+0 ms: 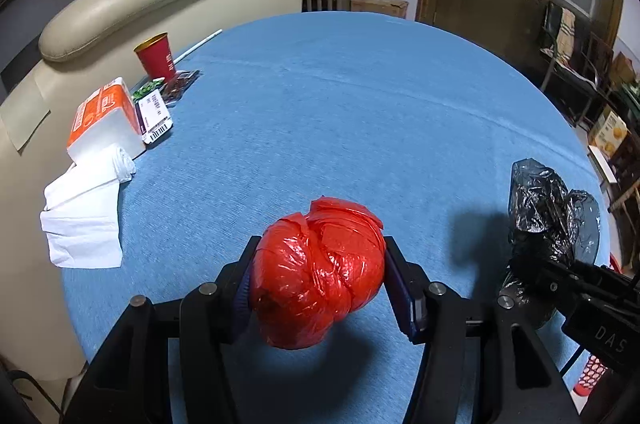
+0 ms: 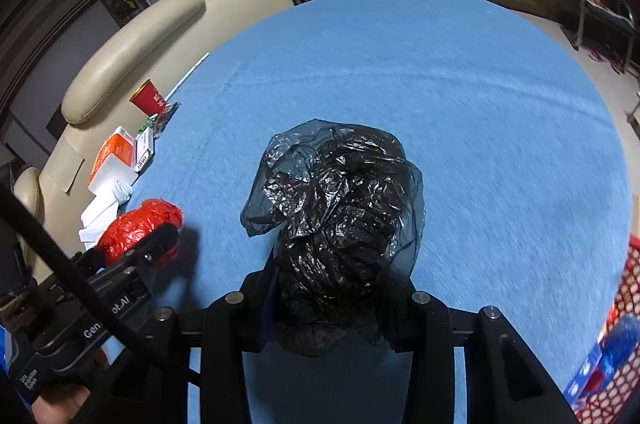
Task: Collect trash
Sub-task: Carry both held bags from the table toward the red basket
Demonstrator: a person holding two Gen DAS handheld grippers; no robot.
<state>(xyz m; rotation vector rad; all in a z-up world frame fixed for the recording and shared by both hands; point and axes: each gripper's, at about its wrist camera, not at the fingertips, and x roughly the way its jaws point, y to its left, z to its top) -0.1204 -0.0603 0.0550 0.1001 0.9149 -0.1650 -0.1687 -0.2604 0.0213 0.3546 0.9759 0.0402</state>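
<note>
Red plastic bag (image 1: 318, 274), balled up tight, sits squeezed between the left gripper (image 1: 318, 284) fingers (image 1: 402, 294), lifted clear above the blue tabletop (image 1: 340, 104) with its shadow underneath. Off to that gripper's right, the black plastic bag (image 2: 340, 224) is pinched low down in the right gripper (image 2: 340, 298), whose fingers are mostly buried under the crinkled film, and the loose top billows out ahead of them.

Ahead and to the left of the left fingers lie a tissue pack (image 1: 106, 118), loose tissues (image 1: 82, 220), wrappers and a red paper cup (image 1: 156, 56).

The risks: the black bag looks held by a thin fold, so a quick swing could slide it free. The red ball is slick and rounded, so it might squirt out if the squeeze eases. A red mesh basket (image 2: 624, 324) shows at the right edge, likely the drop spot.
</note>
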